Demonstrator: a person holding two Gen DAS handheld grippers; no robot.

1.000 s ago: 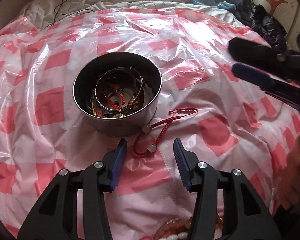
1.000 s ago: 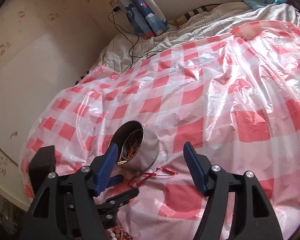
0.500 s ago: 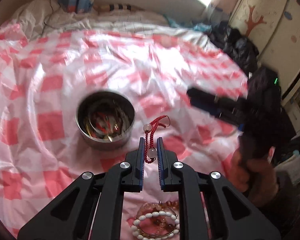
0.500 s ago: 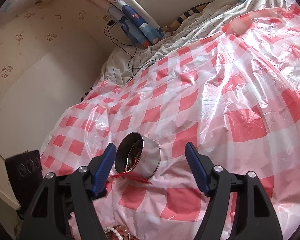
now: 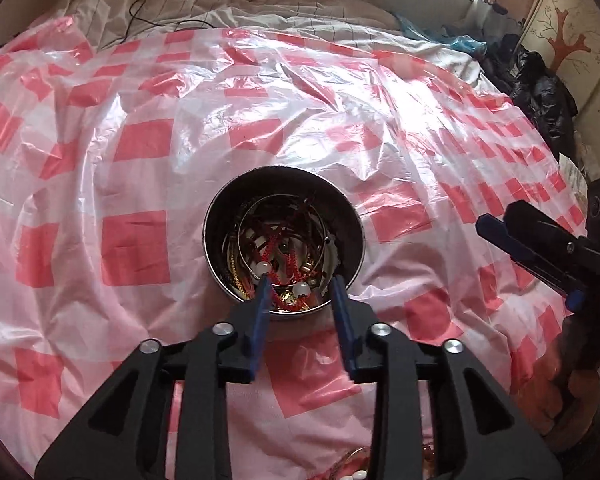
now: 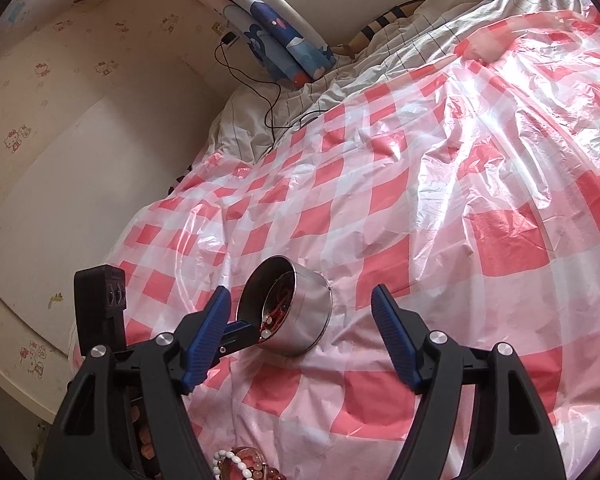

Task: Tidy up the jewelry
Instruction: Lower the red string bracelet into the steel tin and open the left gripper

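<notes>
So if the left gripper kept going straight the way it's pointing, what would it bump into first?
Probably the red cord bracelet lying in the metal tin, right ahead of the left gripper; its opening jaws hold nothing. Depth is unclear.

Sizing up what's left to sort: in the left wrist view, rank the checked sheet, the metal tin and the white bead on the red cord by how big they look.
1. checked sheet, fills most of the view.
2. metal tin.
3. white bead, tiny, inside the tin.

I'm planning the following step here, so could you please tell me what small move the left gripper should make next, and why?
Probably lift the left gripper clear of the tin. Its jaws are opening with nothing pinched, and the red cord bracelet already lies inside. Beaded bracelets wait on the sheet.
</notes>
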